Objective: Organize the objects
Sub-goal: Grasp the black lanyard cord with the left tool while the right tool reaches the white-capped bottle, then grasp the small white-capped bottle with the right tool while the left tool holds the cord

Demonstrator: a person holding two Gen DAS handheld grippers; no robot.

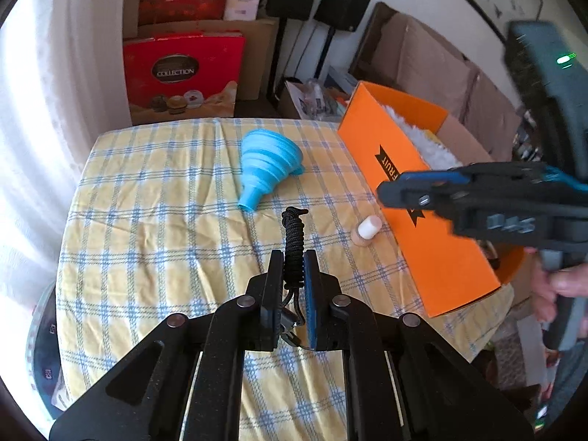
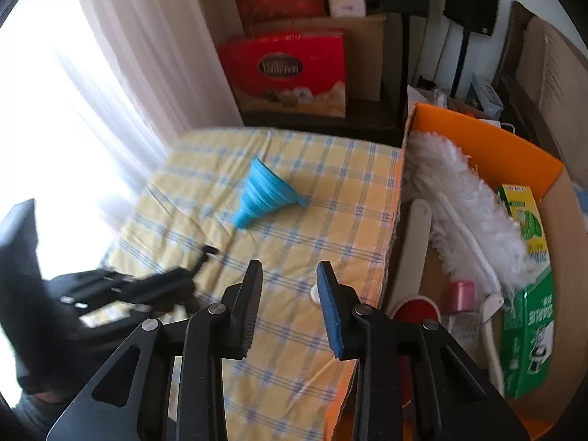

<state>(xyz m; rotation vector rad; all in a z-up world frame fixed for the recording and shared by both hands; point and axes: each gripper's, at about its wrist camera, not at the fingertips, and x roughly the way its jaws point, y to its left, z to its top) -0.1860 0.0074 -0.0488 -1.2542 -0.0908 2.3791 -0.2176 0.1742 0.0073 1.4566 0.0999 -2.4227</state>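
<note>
Black cord bundle point(image 1: 294, 242) is pinched between the two pads of the left tool point(image 1: 293, 275); the jaws are pressed together on it, and the upper part of the coil stands out beyond the fingertips, above the checked yellow-and-blue cloth point(image 1: 154, 220) that covers the desk; in the right wrist view the same tool point(image 2: 176, 275) shows blurred at the left, with the cord's tip point(image 2: 207, 251) poking forward. Right tool point(image 2: 288, 279) has its jaws apart, with nothing between the pads; only cloth and a small white cap-like thing point(image 2: 314, 293) near the blue pad are seen through the gap; in the left wrist view this tool point(image 1: 400, 193) is over the near wall of the orange box point(image 1: 433, 242), and a hand point(image 1: 566, 283) grips its handle at the right edge.

Blue collapsible funnel point(image 1: 266, 167) lies on its side on the cloth, well apart from both tools, narrow end toward the camera. Small white cylinder with a tan base point(image 1: 365, 231) lies on the cloth just beside the orange box wall.

Orange box stands at the right edge of the desk; inside it are a white fluffy duster point(image 2: 466, 198), a green-and-yellow carton point(image 2: 529, 286), a round red thing point(image 2: 415, 308) and a pink thing point(image 2: 462, 294). Red gift boxes point(image 1: 180, 73) and two dark speakers on stands point(image 1: 341, 3) are beyond the desk; a pale curtain point(image 1: 55, 92) hangs at the left.
</note>
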